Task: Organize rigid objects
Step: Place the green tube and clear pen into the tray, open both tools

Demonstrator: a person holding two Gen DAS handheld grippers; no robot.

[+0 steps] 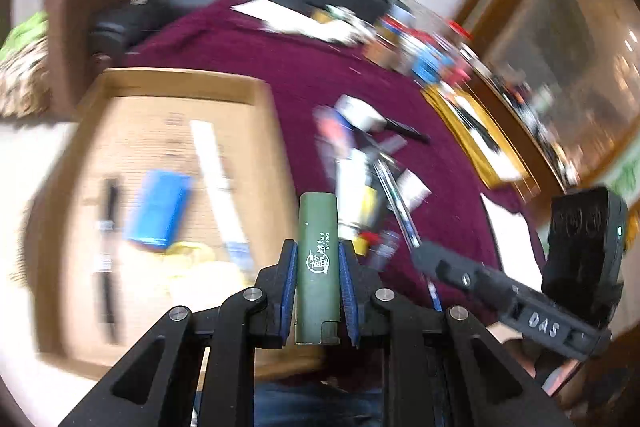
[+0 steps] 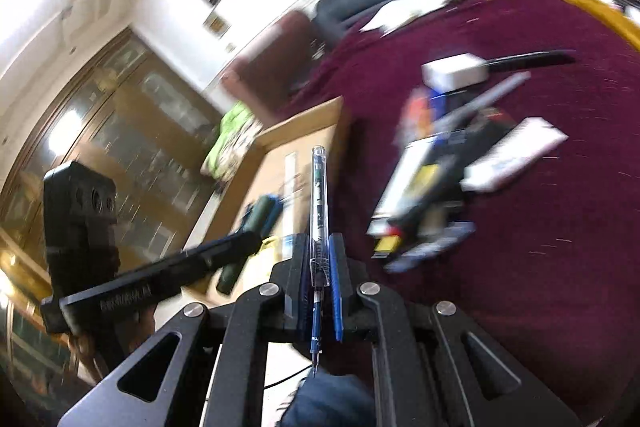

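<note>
Both of my grippers are loaded, and the step in hand looks like carrying each item over to the cardboard box [image 1: 180,83]. To do it well I should keep each piece level with the box floor and lower it onto a bare patch — not on the blue pack [image 1: 158,209] or the black pen [image 1: 109,259] already lying inside — and only let go once it is low and steady.

My left gripper [image 1: 318,267] is clamped on a green tube [image 1: 317,259]. The tube runs lengthwise between the blue pads [image 1: 289,279], one on each side, with its far end poking out past the fingertips and its near end back toward the camera.

My right gripper [image 2: 320,259] is clenched on a clear pen [image 2: 319,211]. The pen stands along the fingers, cap end well beyond the tips, writing tip trailing back below the pads.

The box sits on the maroon cloth [image 1: 312,67], beside the leftover pile [image 1: 368,167] — blurred, so I cannot tell the pieces apart.
</note>
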